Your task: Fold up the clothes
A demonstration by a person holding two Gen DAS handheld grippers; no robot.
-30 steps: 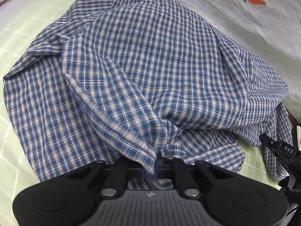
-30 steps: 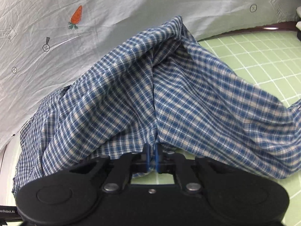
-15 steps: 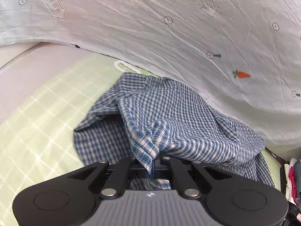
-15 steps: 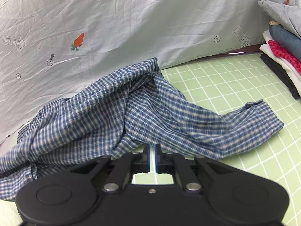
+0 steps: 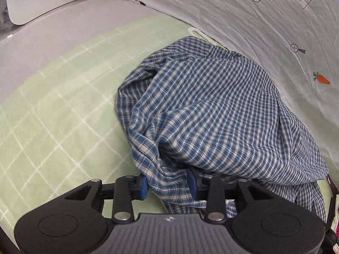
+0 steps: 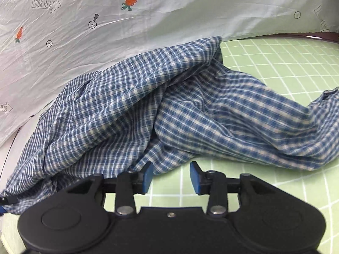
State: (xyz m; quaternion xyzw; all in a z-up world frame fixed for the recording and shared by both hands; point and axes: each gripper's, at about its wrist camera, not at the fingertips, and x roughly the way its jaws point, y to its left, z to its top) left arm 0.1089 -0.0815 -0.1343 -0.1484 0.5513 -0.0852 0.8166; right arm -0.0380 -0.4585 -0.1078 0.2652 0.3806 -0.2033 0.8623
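A blue-and-white checked shirt [image 5: 211,110] lies in a crumpled heap on the green grid mat [image 5: 53,127]. My left gripper [image 5: 167,184] sits at the heap's near edge. Its jaws are opening, and a loose fold of the shirt lies between the blue pads [image 5: 144,185] without being pinched. In the right wrist view the same shirt [image 6: 169,110] spreads across the mat [image 6: 275,67], one sleeve trailing off to the right. My right gripper [image 6: 171,176] is also opening. The shirt's hem brushes its left pad [image 6: 147,175], and bare mat shows in the gap.
A creased white sheet [image 5: 254,21] printed with carrots and arrows hangs behind the mat. Bare grey tabletop [image 5: 42,31] borders the mat on the left. A dark table edge [image 6: 296,36] curves along the far right.
Both grippers were shut on the shirt's fabric a second ago; both have now spread their jaws and let go. The shirt has settled from a lifted drape into a heap on the mat.
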